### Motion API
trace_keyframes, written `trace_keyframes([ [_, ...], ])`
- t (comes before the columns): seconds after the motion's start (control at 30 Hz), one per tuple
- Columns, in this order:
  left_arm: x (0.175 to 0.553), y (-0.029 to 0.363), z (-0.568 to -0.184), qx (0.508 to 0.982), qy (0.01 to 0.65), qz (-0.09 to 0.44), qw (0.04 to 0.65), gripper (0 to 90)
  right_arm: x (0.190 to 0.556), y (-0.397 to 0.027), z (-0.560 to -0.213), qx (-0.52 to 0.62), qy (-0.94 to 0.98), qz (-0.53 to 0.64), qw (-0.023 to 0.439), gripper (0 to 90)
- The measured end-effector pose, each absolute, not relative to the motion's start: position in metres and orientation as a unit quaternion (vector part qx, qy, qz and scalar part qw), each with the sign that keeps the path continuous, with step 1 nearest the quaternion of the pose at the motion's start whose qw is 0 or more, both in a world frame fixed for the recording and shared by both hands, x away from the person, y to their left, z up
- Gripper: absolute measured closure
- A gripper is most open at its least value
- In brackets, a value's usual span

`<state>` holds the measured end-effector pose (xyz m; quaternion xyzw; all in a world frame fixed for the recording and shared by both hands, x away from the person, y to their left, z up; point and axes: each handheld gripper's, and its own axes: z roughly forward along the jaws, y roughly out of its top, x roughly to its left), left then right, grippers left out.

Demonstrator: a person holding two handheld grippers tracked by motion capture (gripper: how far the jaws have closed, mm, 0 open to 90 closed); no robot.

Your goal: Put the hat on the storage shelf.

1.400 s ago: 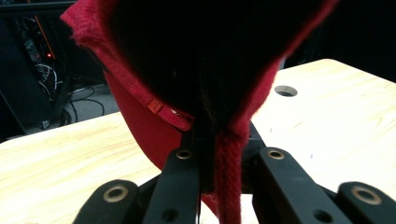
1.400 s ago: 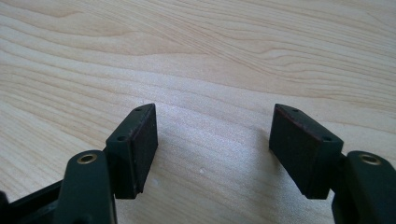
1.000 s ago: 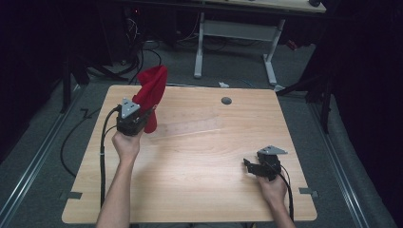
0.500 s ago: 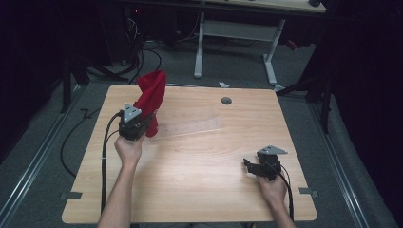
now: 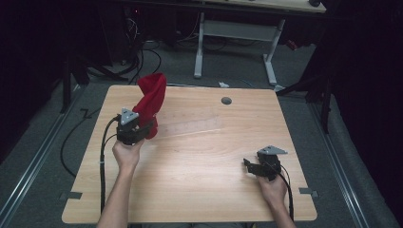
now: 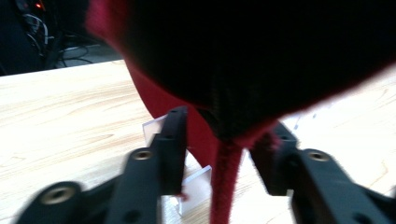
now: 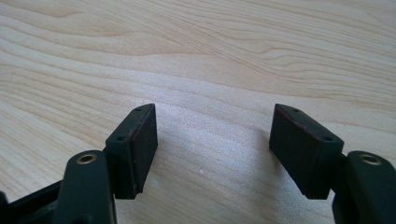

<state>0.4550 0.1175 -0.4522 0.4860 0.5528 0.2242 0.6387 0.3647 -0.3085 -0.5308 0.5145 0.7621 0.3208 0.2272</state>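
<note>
Now that the left claw (image 5: 142, 130) has just been opening its jaws, the red cloth (image 5: 151, 102) stands loose between them on a clear stand (image 6: 196, 182) at the tabletop's (image 5: 199, 175) far left, set down, while the right claw (image 5: 252, 165) rests spread wide.

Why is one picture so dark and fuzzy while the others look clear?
Left gripper view: the red cloth hangs close to the lens, shadowed and blurred. Right gripper view: the table is evenly lit, wood grain sharp. High view: tabletop bright, surroundings dark.
</note>
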Motion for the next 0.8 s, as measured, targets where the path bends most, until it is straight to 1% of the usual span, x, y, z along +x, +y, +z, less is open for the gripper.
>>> trace_keyframes([
  [0.13,0.453,0.119,-0.450,0.481,0.559,0.217,0.640,44.1,0.365,-0.308,-0.531,0.514,0.762,0.321,0.227,32.5],
  [0.27,0.451,0.123,-0.449,0.478,0.567,0.209,0.638,38.7,0.365,-0.308,-0.531,0.514,0.762,0.321,0.227,32.5],
  [0.33,0.449,0.125,-0.448,0.471,0.570,0.205,0.641,37.6,0.365,-0.308,-0.531,0.515,0.762,0.321,0.227,32.5],
  [0.6,0.441,0.128,-0.445,0.490,0.571,0.220,0.622,33.3,0.365,-0.309,-0.531,0.514,0.762,0.321,0.227,32.5],
  [0.8,0.433,0.128,-0.442,0.501,0.566,0.231,0.613,33.3,0.365,-0.308,-0.531,0.515,0.762,0.321,0.227,32.5],
])
